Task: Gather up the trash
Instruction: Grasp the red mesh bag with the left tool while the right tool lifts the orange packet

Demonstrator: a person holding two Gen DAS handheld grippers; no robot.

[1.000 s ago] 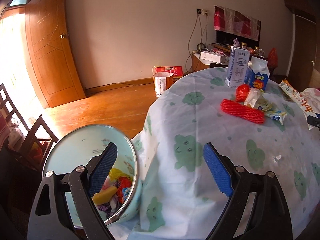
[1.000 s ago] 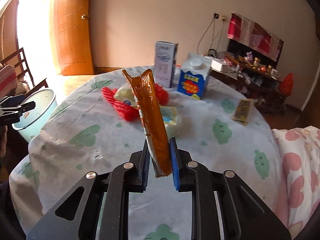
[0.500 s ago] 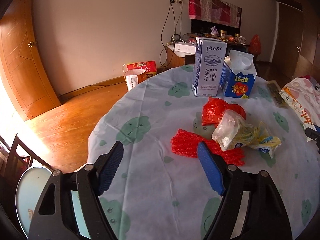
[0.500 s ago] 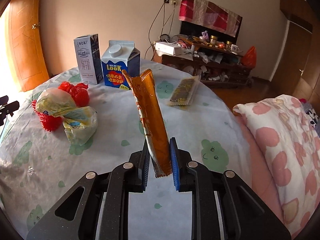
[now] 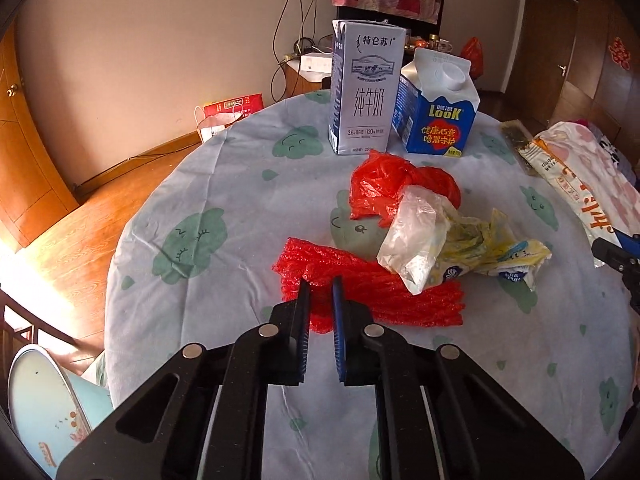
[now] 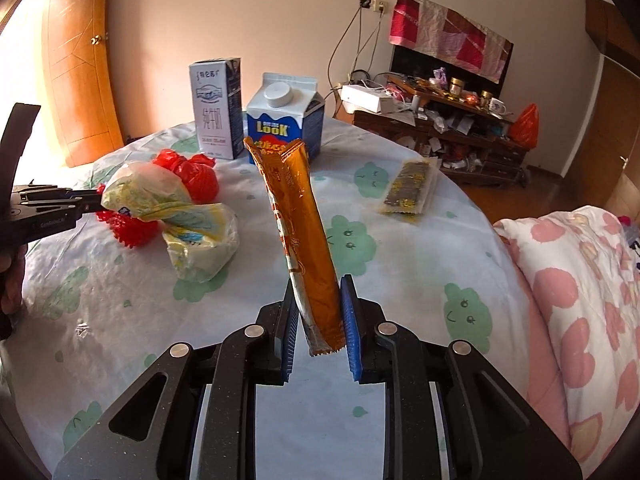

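The round surface (image 5: 224, 184) wears a pale cloth printed with green smiling blobs. At its left edge, low down, a light-blue bin (image 5: 44, 404) shows in the left wrist view. On the right a bed cover (image 6: 580, 280) with pink hearts lies against the surface.

At the far side two cartons stand upright, just beside each other: a tall white milk carton (image 5: 366, 88) and a blue gable-top carton (image 5: 438, 116). In front of them the trash lies in a loose heap: a red bag (image 5: 380, 188) nearest the cartons, a clear and yellow crumpled bag (image 5: 440, 244) touching it, and a red mesh sleeve (image 5: 372, 288) lying flat, partly under the yellow bag. Well apart, toward the bed, a flat dark snack packet (image 6: 412, 188) lies on the cloth.

The left gripper (image 5: 320, 308) points down at the near edge of the mesh sleeve. Its jaws are closing, only a narrow slot between them, and red mesh shows in that slot; I cannot tell whether the pads press it. In the right wrist view this gripper (image 6: 86, 202) reaches the heap from the left.

The right gripper (image 6: 320, 320) is above the surface, its jaws clamped on the lower end of an orange wrapper (image 6: 296, 236), which sticks up and leans slightly left.
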